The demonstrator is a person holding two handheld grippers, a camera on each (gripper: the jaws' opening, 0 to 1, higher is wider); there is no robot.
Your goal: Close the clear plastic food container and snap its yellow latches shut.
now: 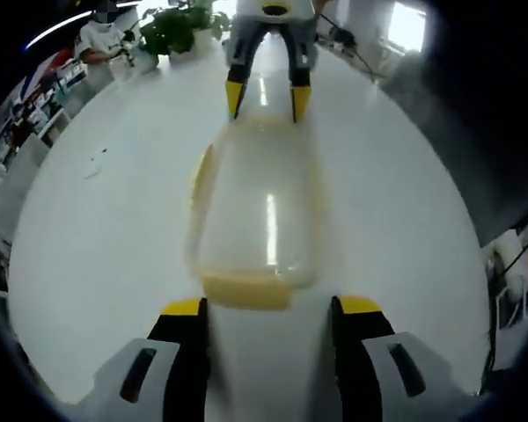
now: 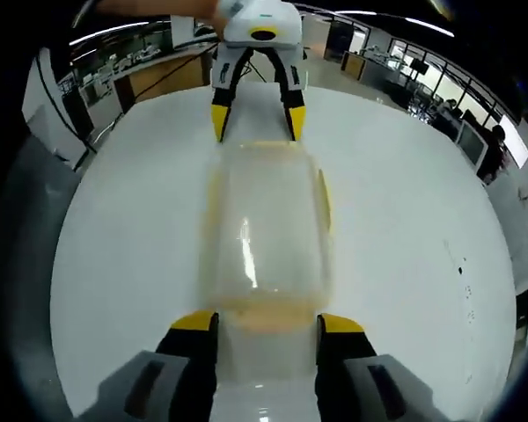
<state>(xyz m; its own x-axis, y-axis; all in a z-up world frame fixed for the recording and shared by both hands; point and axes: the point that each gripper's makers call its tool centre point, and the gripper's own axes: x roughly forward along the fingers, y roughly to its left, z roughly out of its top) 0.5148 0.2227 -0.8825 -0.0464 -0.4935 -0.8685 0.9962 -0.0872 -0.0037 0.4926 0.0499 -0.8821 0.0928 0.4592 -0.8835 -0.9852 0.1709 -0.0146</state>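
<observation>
Clear plastic, with yellow at its ends: the food container point(image 1: 253, 215) lies lengthwise on the white table point(image 1: 97, 255), directly between my 2 grippers. In the left gripper view its near end carries a yellow latch point(image 1: 246, 290) just ahead of my left gripper point(image 1: 271, 306), whose 2 yellow-tipped jaws stand spread, one to each side of that latch; whether they touch it I cannot tell. A yellow strip runs along the container's left edge. At the far end my right gripper point(image 1: 267, 95) points toward me, its jaws also apart and their tips at the container's rim.

From the right gripper view the same container point(image 2: 266, 229) stretches away from my right gripper point(image 2: 267, 322), jaws spread around the near end, where a pale yellow latch point(image 2: 268, 316) shows through the blurred plastic. My left gripper point(image 2: 257, 114) stands opposite, tips at the far edge. The lid appears to sit on the box. Through the walls I see nothing inside, though blur makes this uncertain.

Green plants point(image 1: 178, 28) stand at the table's far edge in the left gripper view.
</observation>
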